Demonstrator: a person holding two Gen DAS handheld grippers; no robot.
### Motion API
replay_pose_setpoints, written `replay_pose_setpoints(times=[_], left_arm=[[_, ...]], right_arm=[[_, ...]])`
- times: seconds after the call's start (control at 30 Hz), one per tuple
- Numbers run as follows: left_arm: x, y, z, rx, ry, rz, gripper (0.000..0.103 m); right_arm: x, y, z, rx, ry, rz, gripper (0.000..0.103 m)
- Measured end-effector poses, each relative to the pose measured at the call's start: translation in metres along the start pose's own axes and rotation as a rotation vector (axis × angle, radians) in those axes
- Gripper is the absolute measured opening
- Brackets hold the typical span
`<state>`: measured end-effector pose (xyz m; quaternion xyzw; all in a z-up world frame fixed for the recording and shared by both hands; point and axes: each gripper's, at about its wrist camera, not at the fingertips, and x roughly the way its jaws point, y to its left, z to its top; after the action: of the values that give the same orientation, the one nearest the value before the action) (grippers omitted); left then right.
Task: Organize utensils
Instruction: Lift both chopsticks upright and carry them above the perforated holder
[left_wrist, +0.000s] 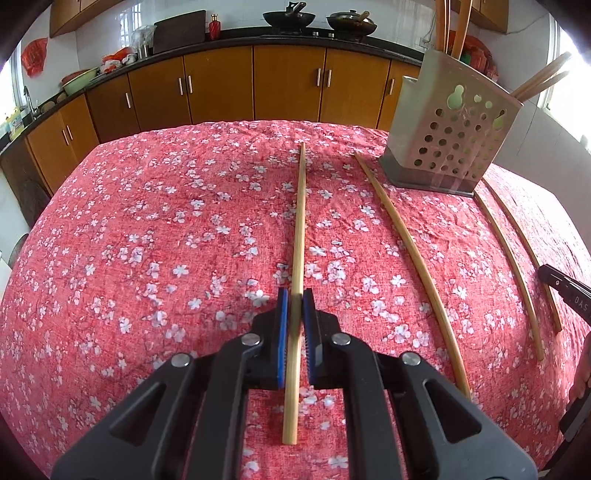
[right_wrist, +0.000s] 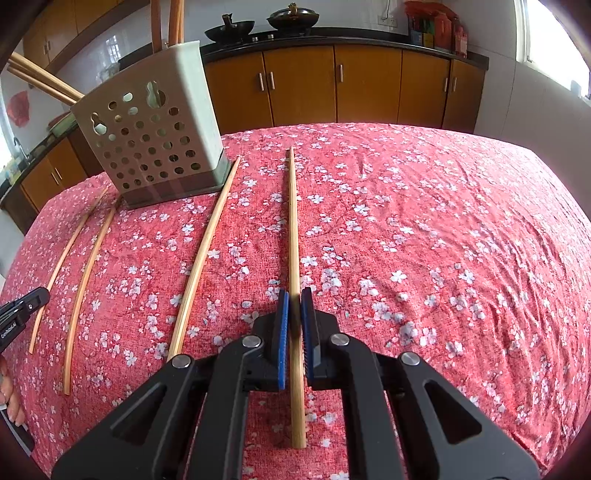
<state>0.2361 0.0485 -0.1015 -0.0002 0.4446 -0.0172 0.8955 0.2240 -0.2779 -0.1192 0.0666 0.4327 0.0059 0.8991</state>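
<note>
**Hidden and cut off**

The wooden utensil handles (left_wrist: 462, 26) standing in the perforated grey plastic utensil holder (left_wrist: 454, 125) run off the top edge. Beside the black-framed left gripper (right_wrist: 22, 308), a person's fingers (right_wrist: 11, 402) are cut by the left border.

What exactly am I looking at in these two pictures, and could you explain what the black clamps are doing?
A person holds a two-finger gripper in each hand, and each gripper carries a wide-angle camera that looks along its fingers. One picture comes from each camera. On the floral tablecloth lie four chopsticks in front of a perforated holder. The left gripper is shut on the leftmost chopstick, the right gripper on the rightmost chopstick. The two middle chopsticks lie free.
</note>
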Motion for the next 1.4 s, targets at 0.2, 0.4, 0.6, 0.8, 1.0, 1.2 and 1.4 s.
replay_pose_setpoints(times=[0.2, 0.4, 0.6, 0.8, 1.0, 1.2, 1.4], left_arm=[[-0.015, 0.0, 0.006, 0.024, -0.02, -0.006, 0.008], [-0.067, -0.005, 0.028, 0.038, -0.156, -0.038, 0.008], [-0.114, -0.003, 0.053, -0.03, -0.286, -0.071, 0.008], [-0.139, -0.001, 0.072, -0.068, -0.361, -0.078, 0.008], [-0.162, -0.004, 0.089, -0.034, -0.409, -0.11, 0.008], [-0.197, -0.027, 0.103, 0.014, -0.481, -0.184, 0.008], [-0.211, -0.052, 0.123, -0.019, -0.561, -0.238, 0.008]], right_arm=[[-0.027, -0.002, 0.006, -0.007, -0.08, 0.014, 0.007], [-0.078, -0.002, 0.023, 0.001, -0.239, 0.048, 0.007], [-0.113, -0.006, 0.037, 0.017, -0.365, 0.067, 0.007], [-0.124, -0.011, 0.045, 0.037, -0.412, 0.067, 0.007], [-0.147, -0.01, 0.062, 0.073, -0.455, 0.121, 0.007], [-0.189, 0.003, 0.088, 0.077, -0.532, 0.236, 0.007], [-0.215, 0.02, 0.109, 0.062, -0.634, 0.279, 0.007]])
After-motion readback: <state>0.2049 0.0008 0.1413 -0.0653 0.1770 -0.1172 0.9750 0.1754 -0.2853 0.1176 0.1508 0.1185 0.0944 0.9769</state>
